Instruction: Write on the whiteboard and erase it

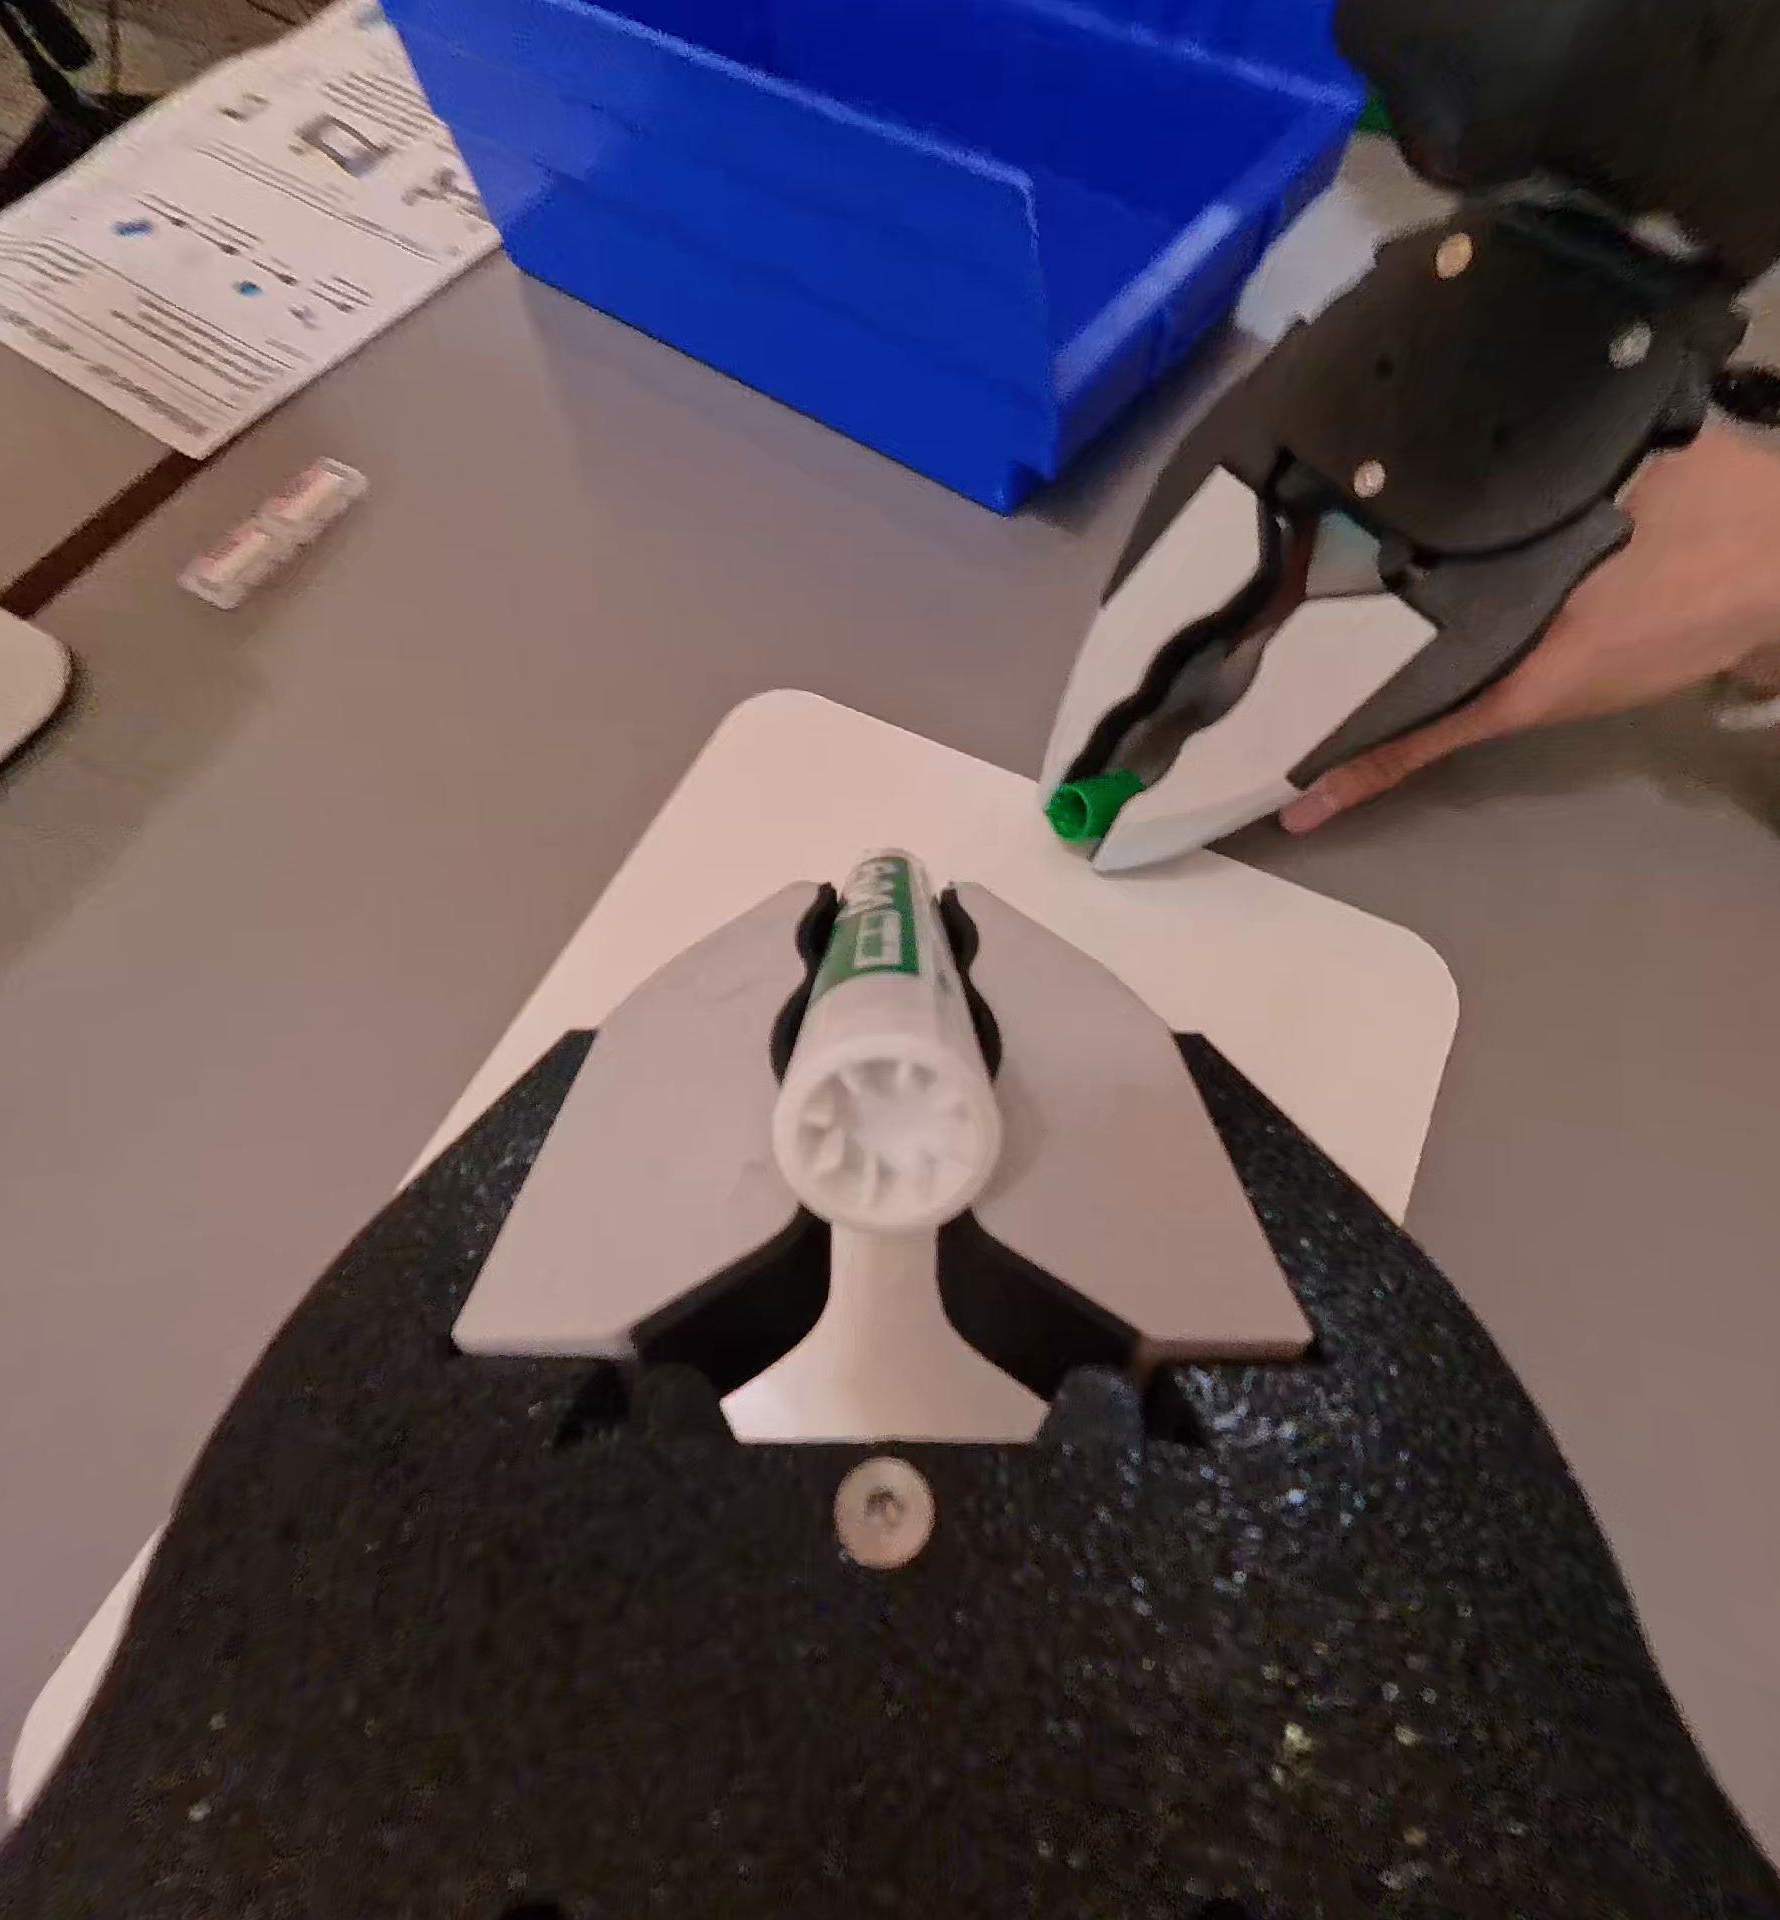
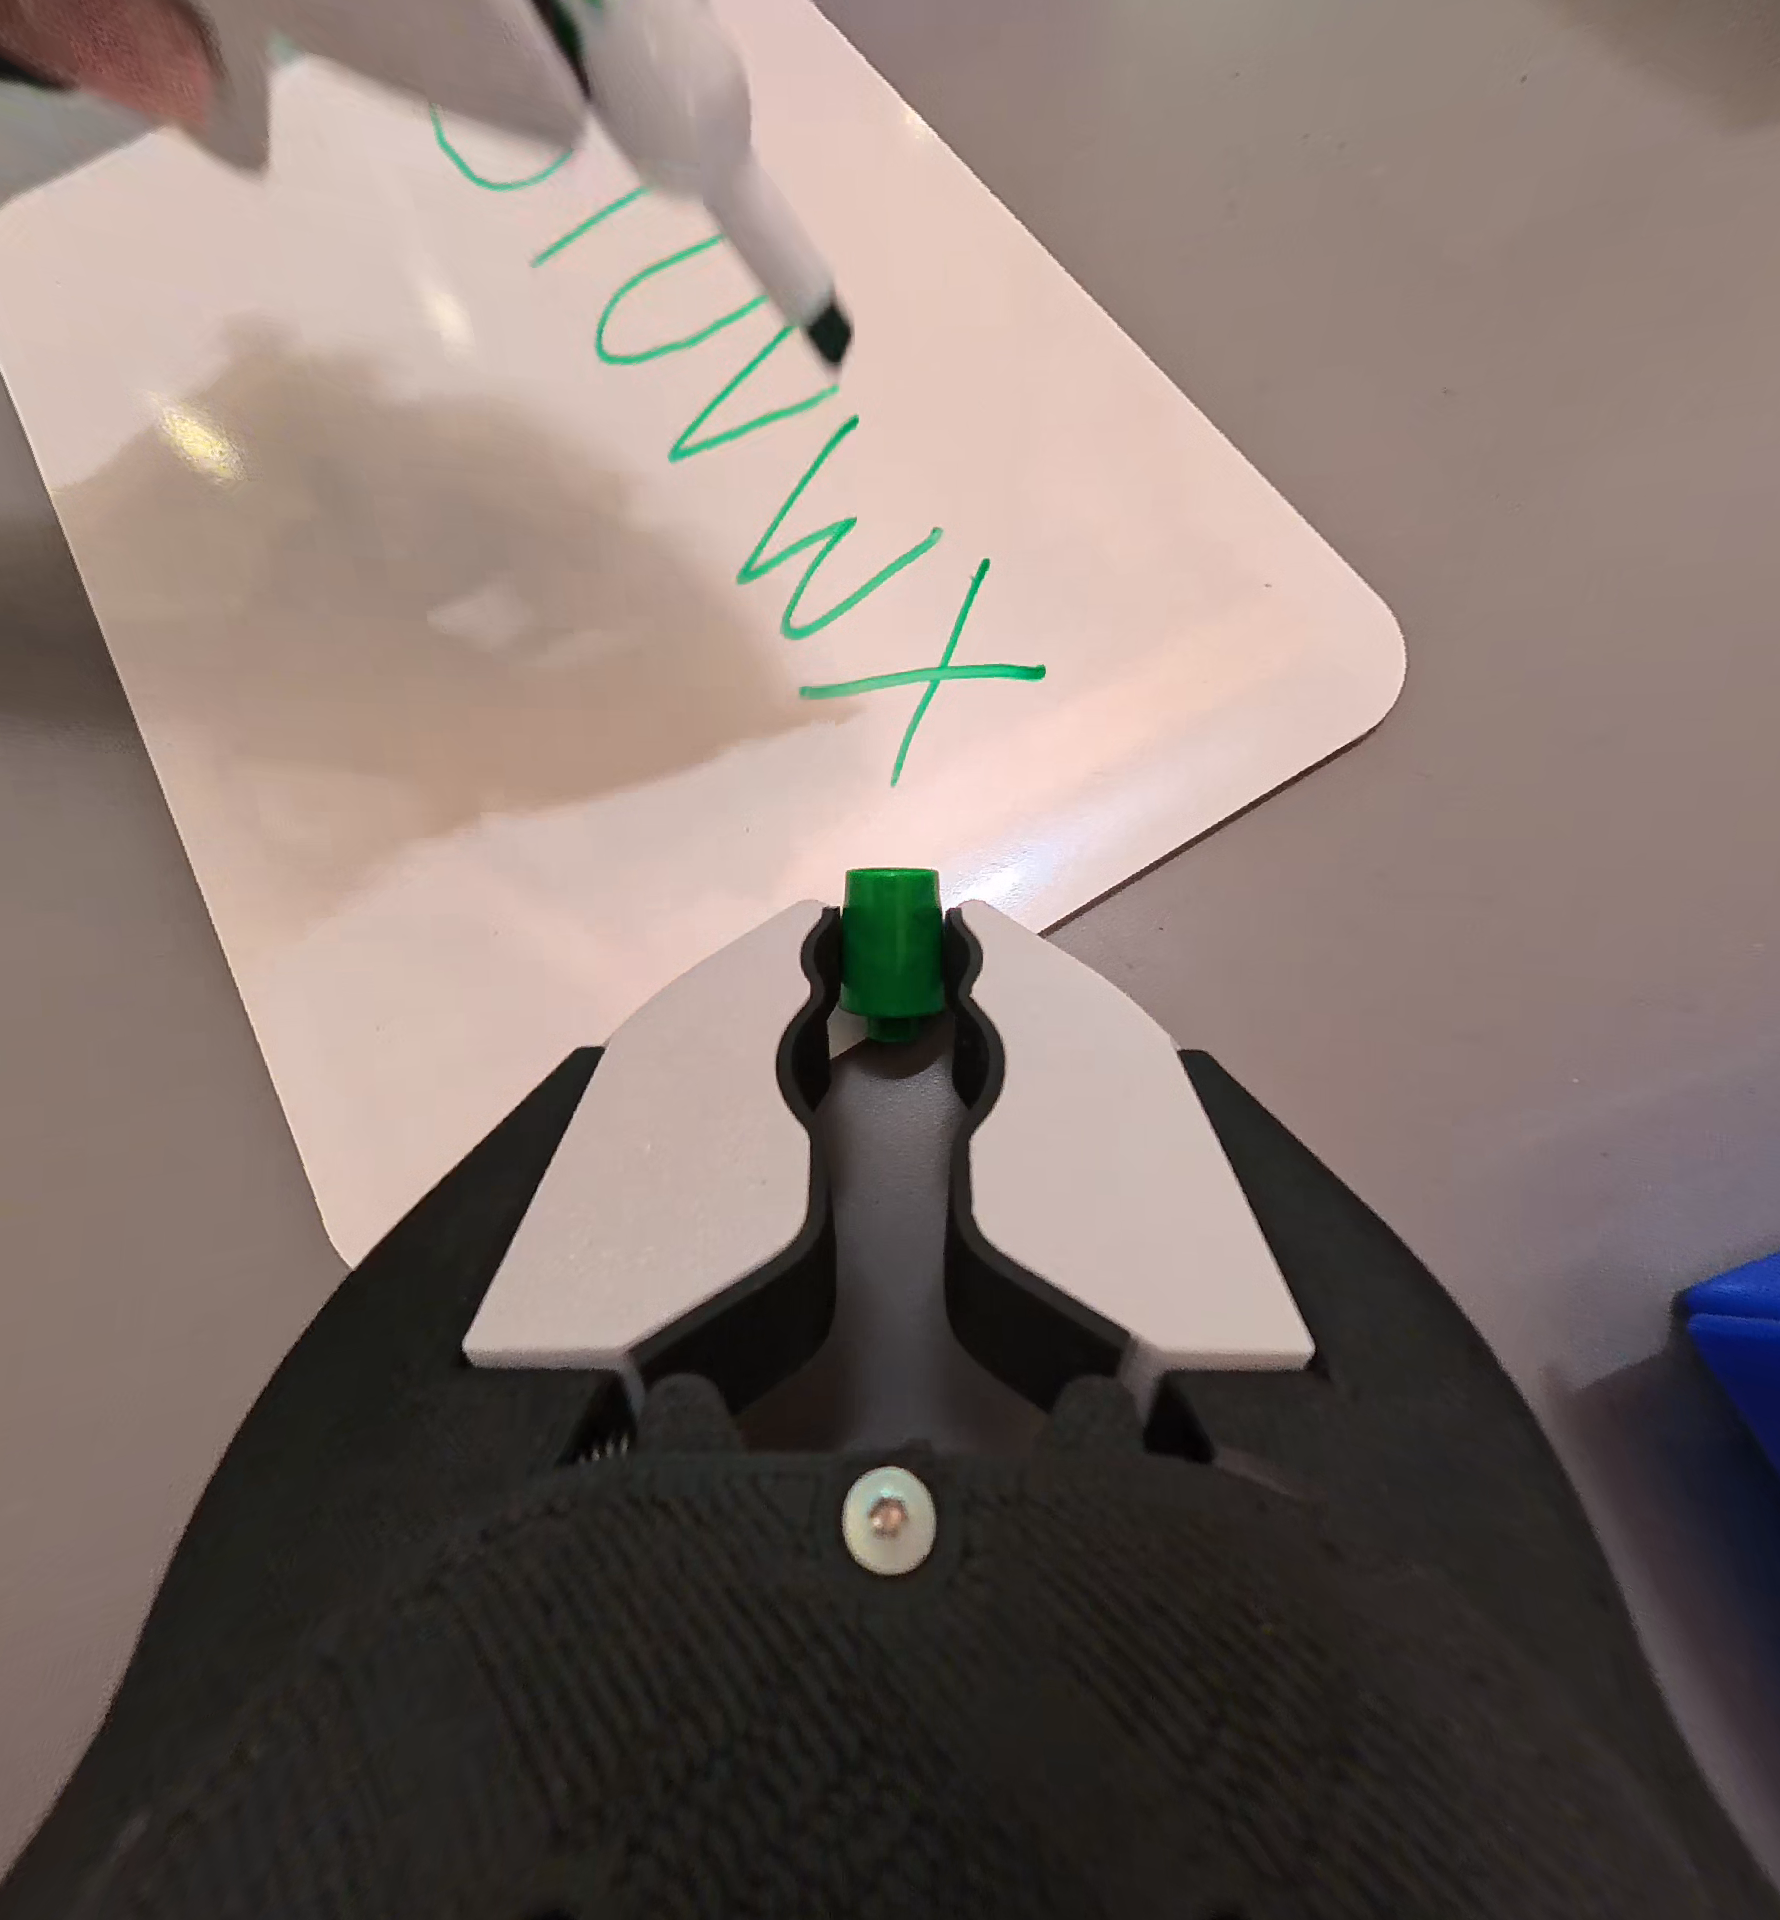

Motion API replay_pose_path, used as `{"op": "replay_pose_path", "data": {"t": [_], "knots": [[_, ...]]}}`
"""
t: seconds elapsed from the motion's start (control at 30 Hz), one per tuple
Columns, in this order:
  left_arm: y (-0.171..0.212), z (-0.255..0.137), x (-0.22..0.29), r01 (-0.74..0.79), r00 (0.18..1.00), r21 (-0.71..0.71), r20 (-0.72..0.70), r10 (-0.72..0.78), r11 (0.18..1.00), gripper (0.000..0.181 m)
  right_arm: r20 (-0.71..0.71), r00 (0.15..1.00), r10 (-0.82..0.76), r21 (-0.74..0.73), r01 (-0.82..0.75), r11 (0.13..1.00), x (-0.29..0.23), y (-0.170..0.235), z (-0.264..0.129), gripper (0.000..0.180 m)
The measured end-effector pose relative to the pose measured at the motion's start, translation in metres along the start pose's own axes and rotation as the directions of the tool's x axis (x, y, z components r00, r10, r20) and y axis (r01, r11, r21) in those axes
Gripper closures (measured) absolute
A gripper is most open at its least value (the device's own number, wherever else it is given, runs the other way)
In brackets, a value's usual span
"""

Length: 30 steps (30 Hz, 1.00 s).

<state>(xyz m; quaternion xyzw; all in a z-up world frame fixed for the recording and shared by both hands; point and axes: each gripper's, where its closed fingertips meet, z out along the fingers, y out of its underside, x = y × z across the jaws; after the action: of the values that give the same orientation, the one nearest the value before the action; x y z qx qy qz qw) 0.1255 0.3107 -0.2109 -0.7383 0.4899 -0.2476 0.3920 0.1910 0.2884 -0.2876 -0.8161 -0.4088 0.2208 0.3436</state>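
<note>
Both views are evenly lit by soft, warm indoor light from above; nothing is dim; the whiteboard (image 2: 1125,499) is glossy and carries small bright glints, a pale glare patch near its lower edge, and a broad soft shadow across its middle; the table (image 1: 553,623) is matte grey, with faint shadows beside the blue bin (image 1: 865,260); the wide-angle lens bends straight edges toward the frame borders; in the left wrist view the paper (image 1: 211,239), the hand (image 1: 1644,623) and the far corners are smeared; in the right wrist view the marker (image 2: 720,145) at the top is blurred; the near grippers are sharp.
</note>
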Motion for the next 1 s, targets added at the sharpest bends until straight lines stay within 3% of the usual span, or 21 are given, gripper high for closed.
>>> {"op": "replay_pose_path", "data": {"t": [0.2, 0.3, 0.53, 0.7, 1.0], "knots": [[-0.014, -0.031, -0.019, 0.123, 0.992, 0.159, -0.063, -0.114, 0.98, 0.162, 0.004, 1.0, 0.017, 0.024, -0.018, 1.0, 0.001, -0.003, -0.003, 0.161], [-0.017, -0.041, -0.018, 0.166, 0.983, 0.223, -0.116, -0.143, 0.961, 0.162, 0.037, 0.999, 0.017, 0.16, -0.023, 0.987, -0.003, -0.024, -0.014, 0.161], [-0.028, -0.047, -0.001, 0.185, 0.966, 0.279, -0.23, -0.121, 0.942, 0.162, 0.012, 0.998, -0.061, 0.362, 0.053, 0.931, -0.017, -0.066, -0.043, 0.161], [-0.044, -0.049, 0.018, 0.203, 0.934, 0.314, -0.346, -0.087, 0.927, 0.162, -0.006, 0.991, -0.132, 0.419, 0.122, 0.9, -0.03, -0.082, -0.055, 0.161], [-0.055, -0.063, 0.027, 0.269, 0.894, 0.33, -0.436, -0.106, 0.905, 0.162, -0.066, 0.975, -0.213, 0.485, 0.218, 0.847, -0.04, -0.095, -0.068, 0.16]]}}
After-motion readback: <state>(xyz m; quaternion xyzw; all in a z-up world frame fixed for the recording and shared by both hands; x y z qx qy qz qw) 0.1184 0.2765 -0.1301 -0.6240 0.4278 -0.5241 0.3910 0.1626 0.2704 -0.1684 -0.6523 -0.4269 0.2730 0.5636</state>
